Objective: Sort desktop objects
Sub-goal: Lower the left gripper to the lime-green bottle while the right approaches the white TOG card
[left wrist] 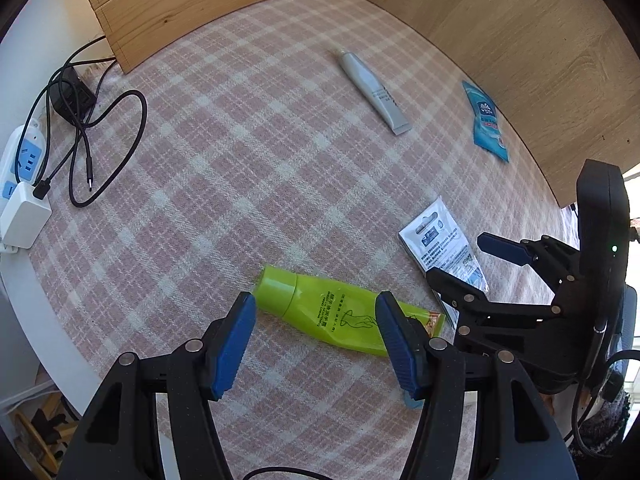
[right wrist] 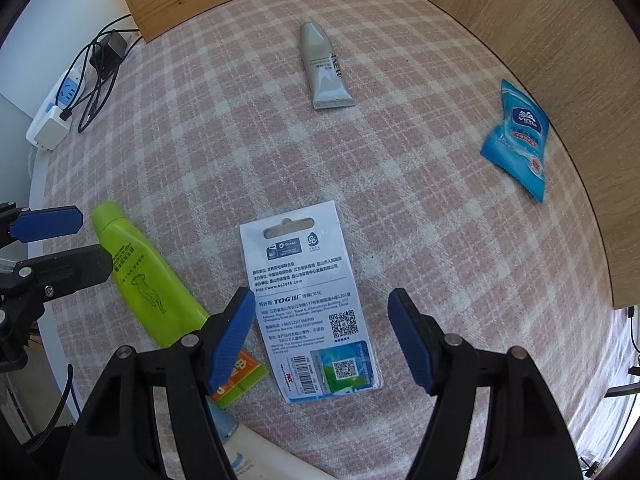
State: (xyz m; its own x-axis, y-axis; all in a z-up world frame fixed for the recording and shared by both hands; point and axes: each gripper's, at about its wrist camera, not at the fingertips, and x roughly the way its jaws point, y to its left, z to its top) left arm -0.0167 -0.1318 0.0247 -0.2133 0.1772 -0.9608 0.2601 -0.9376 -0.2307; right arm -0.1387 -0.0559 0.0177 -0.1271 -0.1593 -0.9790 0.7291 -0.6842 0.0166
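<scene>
A lime-green tube [left wrist: 332, 312] lies flat on the pink checked tablecloth [left wrist: 240, 160]. My left gripper [left wrist: 316, 340] hovers over it, open, with a blue pad on either side of the tube's body and neither pad touching it. A white carded package [right wrist: 312, 304] lies printed side up just right of the green tube [right wrist: 140, 280]. Above that package my right gripper [right wrist: 322, 340] stands open, holding nothing. Each gripper shows at the edge of the other's view: the right gripper [left wrist: 476, 268] and the left gripper [right wrist: 60, 244].
A grey tube [right wrist: 326, 72] and a blue tissue packet [right wrist: 518, 140] lie farther back. Wooden panels [right wrist: 520, 40] wall the back and right. A power strip [left wrist: 20, 160], a charger and black cables [left wrist: 108, 148] crowd the left edge. A cream tube [right wrist: 260, 456] lies nearest.
</scene>
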